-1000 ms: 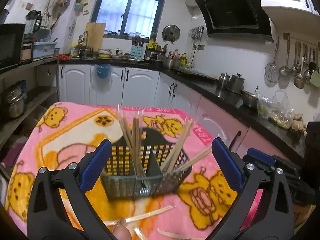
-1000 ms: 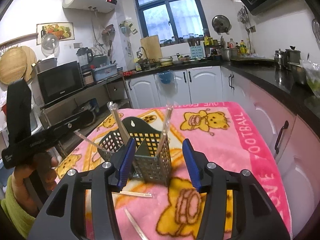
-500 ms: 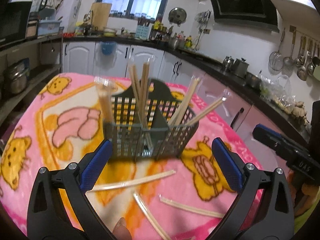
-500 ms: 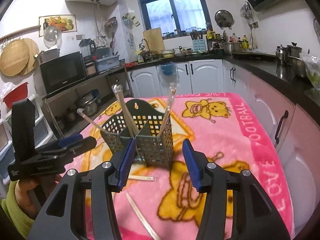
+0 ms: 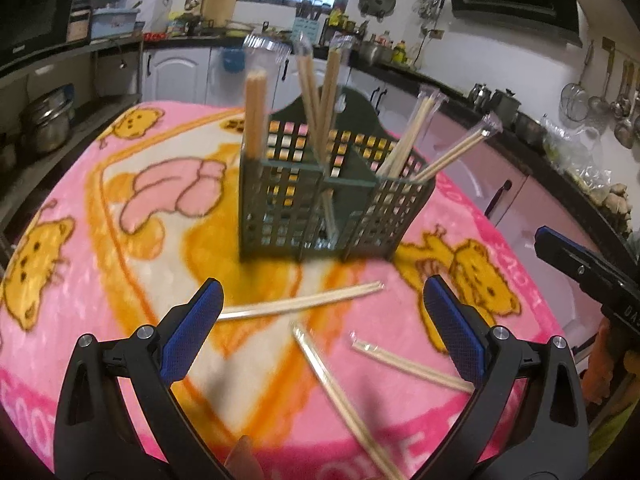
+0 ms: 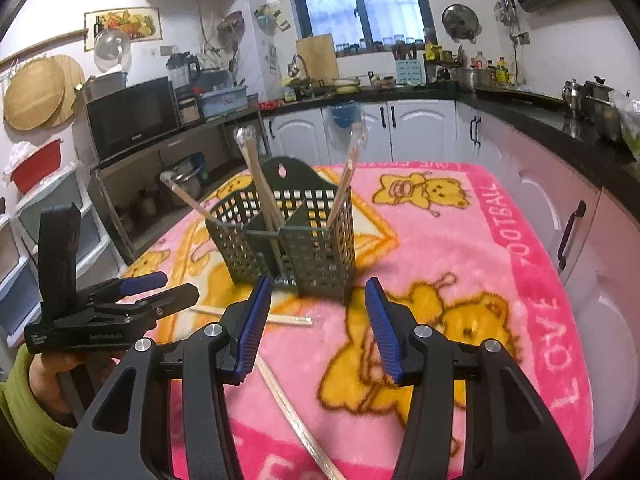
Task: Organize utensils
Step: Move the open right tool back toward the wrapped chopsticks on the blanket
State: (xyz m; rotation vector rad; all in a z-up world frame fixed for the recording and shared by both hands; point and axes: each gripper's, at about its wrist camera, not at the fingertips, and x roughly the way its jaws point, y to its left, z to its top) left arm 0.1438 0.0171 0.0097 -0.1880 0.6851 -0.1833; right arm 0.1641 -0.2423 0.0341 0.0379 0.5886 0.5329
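Your left gripper (image 5: 322, 322) is angled down with its blue pads spread wide and nothing between them. Your right gripper (image 6: 318, 326) points down too, jaws parted about halfway, also empty. Your left hand (image 6: 52, 384) in a green sleeve (image 6: 24, 412) grips its handle.

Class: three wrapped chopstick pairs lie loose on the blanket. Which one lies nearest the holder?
The leftmost pair; its far tip almost reaches the holder, unlike the other two.
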